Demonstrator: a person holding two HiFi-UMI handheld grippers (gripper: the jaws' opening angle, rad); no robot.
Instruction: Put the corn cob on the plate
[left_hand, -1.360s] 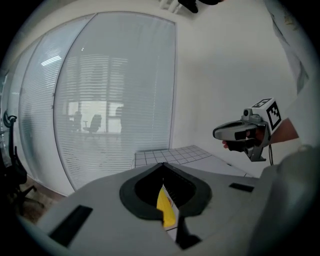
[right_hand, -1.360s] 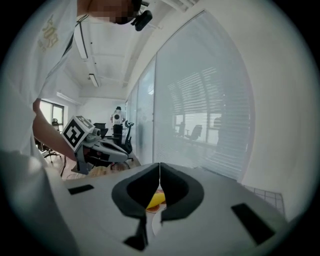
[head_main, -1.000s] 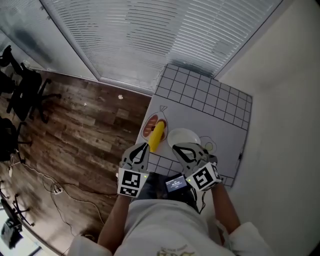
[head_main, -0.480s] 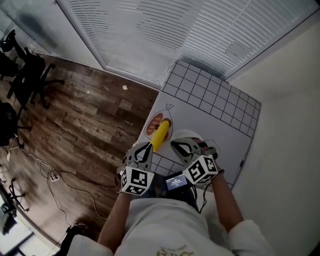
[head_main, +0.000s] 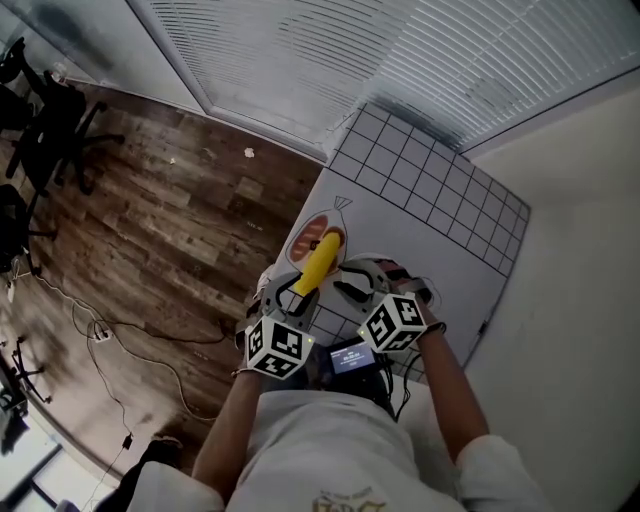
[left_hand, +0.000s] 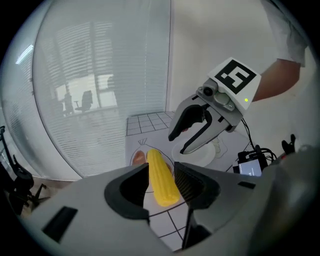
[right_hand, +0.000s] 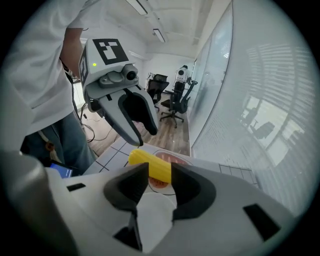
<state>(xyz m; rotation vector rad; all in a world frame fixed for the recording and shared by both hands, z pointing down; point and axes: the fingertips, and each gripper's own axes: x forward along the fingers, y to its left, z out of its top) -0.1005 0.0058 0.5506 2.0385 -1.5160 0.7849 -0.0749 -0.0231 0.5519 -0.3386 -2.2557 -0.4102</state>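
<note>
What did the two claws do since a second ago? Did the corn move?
The left claw moved forward to the corn cob. The cob's near end now sits between its open jaws. The right claw drew in closer to the left one, above the plate, open and empty. The cob lies where it was, on the printed picture, and the plate has not moved.

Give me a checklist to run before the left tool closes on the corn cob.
1. Corn cob between the left tool's jaws: ok.
2. Left tool shut on the cob: not ok, the jaws stand apart.
3. Jaws touching the cob: cannot tell.
4. Plate bare where it shows: ok.
5. Way onto the plate free: not ok, the right tool, open and empty, hangs over it.
</note>
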